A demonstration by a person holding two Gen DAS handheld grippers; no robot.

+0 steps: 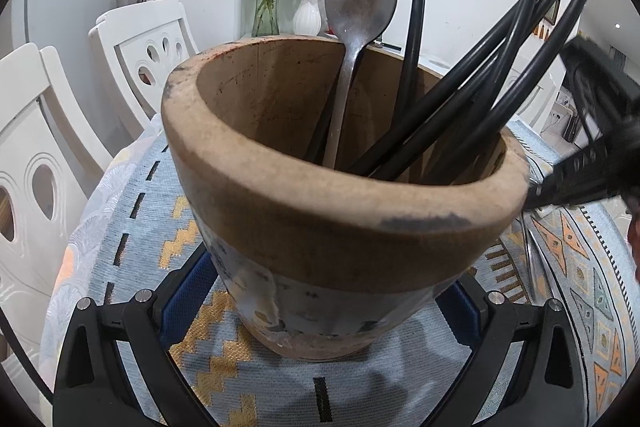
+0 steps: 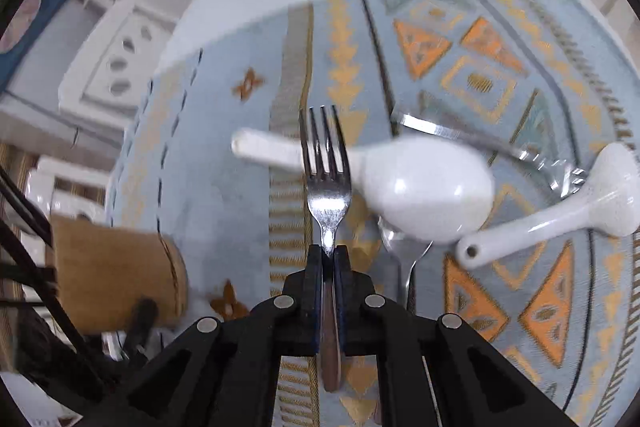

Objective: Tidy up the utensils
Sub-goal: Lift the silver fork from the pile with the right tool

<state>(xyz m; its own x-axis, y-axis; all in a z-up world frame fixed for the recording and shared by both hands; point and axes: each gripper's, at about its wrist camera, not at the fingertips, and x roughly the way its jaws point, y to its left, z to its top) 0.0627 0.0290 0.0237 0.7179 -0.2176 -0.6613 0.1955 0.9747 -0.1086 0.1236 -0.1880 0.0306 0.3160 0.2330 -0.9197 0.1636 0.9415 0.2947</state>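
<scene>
Right gripper [image 2: 328,259] clamped on steel fork with brown handle [image 2: 326,183], tines forward, above white ceramic spoon [image 2: 424,187]. Left gripper [image 1: 320,311] grips round wooden utensil pot [image 1: 340,227] standing on table [image 1: 132,227].

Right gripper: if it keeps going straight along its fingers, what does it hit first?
Probably the patterned tablecloth. The right gripper is shut on a fork whose tines lead, so they would touch first. The nearest white ceramic spoon crosses just behind the tines; blur and unclear depth leave it a possible first contact.
</scene>
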